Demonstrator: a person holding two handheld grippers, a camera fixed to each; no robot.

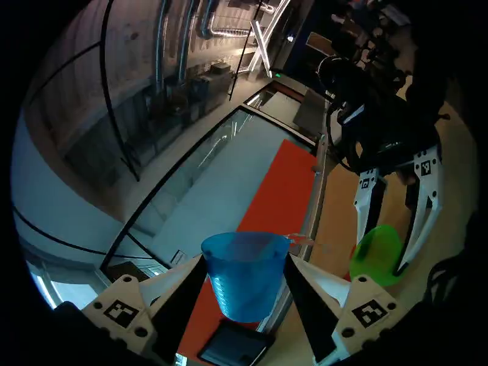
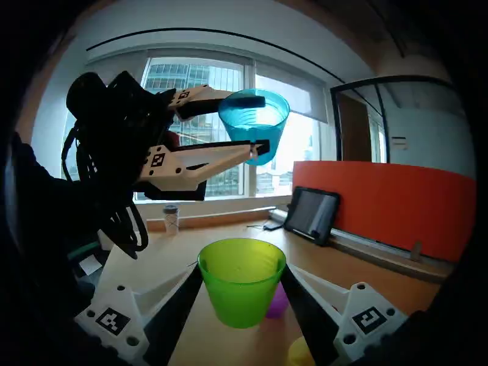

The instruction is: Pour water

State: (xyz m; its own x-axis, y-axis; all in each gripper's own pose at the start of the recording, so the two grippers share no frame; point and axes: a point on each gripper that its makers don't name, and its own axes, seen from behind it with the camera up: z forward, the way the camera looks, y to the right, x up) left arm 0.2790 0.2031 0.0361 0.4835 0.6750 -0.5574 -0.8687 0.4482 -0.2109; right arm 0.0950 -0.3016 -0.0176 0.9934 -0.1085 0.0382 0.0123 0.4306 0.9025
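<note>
My left gripper [image 1: 244, 262] is shut on a translucent blue cup [image 1: 245, 280]. In the right gripper view that same left gripper [image 2: 247, 125] holds the blue cup [image 2: 253, 122] high in front of the window, nearly upright, above and behind the green cup. A bright green cup [image 2: 242, 287] sits low over the wooden table [image 2: 366, 268], with my right gripper [image 2: 242, 271] shut on it. From the left gripper view, the right gripper [image 1: 381, 256] and its green cup [image 1: 377, 253] are off to the right. I cannot tell whether either cup holds water.
A dark tablet [image 2: 312, 213] leans against an orange divider [image 2: 390, 201] at the table's back. A small purple thing [image 2: 277, 302] and a yellow one [image 2: 299, 352] lie just behind the green cup. A small paper cup [image 2: 171, 216] stands near the window sill.
</note>
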